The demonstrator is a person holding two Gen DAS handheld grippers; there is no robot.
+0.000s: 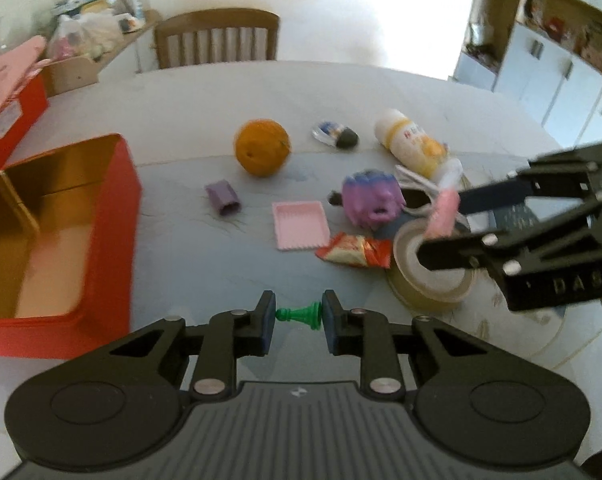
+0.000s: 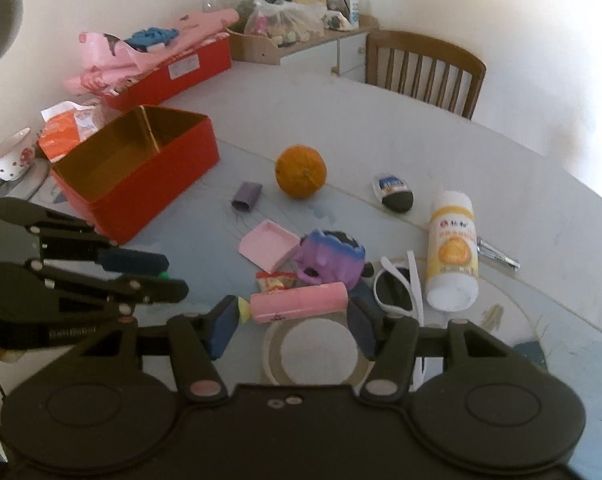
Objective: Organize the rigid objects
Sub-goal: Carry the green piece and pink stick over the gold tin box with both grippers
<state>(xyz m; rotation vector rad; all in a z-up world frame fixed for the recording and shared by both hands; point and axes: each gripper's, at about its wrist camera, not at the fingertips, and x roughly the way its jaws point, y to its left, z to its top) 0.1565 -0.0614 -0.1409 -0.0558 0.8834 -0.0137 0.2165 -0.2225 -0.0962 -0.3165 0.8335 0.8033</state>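
1. The table (image 1: 341,92) carried everything, its bare top pale and slightly patterned near the right edge.
2. The open red box (image 1: 117,216) stood at the left of the left wrist view; its gold-lined inside looked bare where it could be seen.
3. A second red box (image 2: 173,76) lay farther back, piled with pink paper.
4. The white bottle (image 2: 453,248) lay on its side at the right of the clutter, just beside the white sunglasses (image 2: 397,284).
5. The tape roll (image 1: 429,276) lay flat under the right gripper.
6. The orange (image 1: 262,147) sat near the middle, apart from the other things.
7. The purple toy (image 1: 375,198) lay between the pink tray (image 1: 299,226) and the sunglasses, with the red snack packet (image 1: 355,250) just in front of it.
8. The right gripper (image 2: 293,312) was clamped on a pink tube (image 2: 299,302), held crosswise end to end above the tape roll.
9. The small purple cup (image 1: 223,198) lay tipped over between the box and the orange.
10. The left gripper (image 1: 299,314) was closed on a green chess pawn (image 1: 301,314), held sideways between the pads, clear of the table, to the right of the open box.
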